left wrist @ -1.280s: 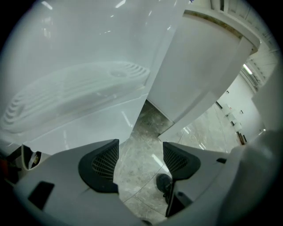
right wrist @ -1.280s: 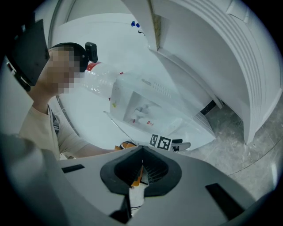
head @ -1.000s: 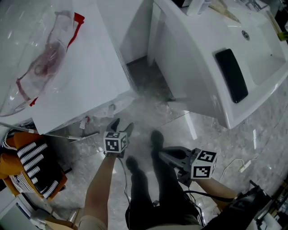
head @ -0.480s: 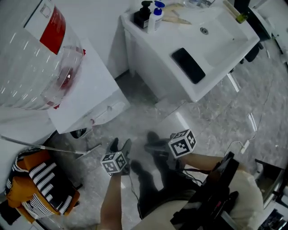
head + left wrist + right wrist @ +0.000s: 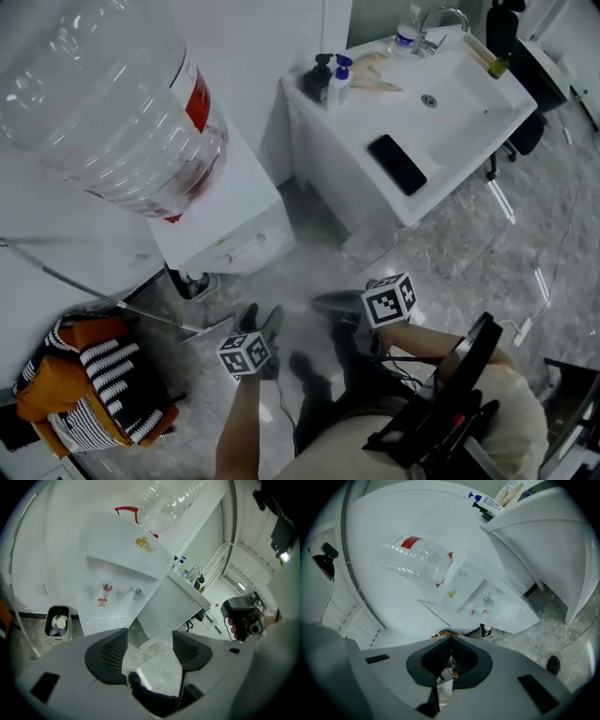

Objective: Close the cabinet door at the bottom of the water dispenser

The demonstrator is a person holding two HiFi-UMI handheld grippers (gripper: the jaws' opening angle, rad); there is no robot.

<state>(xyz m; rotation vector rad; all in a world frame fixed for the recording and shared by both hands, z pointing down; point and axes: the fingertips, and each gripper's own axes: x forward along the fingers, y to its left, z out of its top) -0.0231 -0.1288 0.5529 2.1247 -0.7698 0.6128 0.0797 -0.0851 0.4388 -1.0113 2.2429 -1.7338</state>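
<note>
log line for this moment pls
left gripper: jaws apart, empty | right gripper: jaws together | water dispenser: no contact | cabinet door: out of view

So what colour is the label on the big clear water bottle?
Red label, best seen in the head view.

I see the white water dispenser (image 5: 225, 211) upright by the wall, a clear bottle (image 5: 103, 94) on top. Its bottom door is hidden from me.

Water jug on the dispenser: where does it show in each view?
Head view: jug at upper left, atop the dispenser.
Left gripper view: jug at top centre, cut by the edge.
Right gripper view: jug left of centre.
Shared landmark: the white sink unit to its right.
</note>
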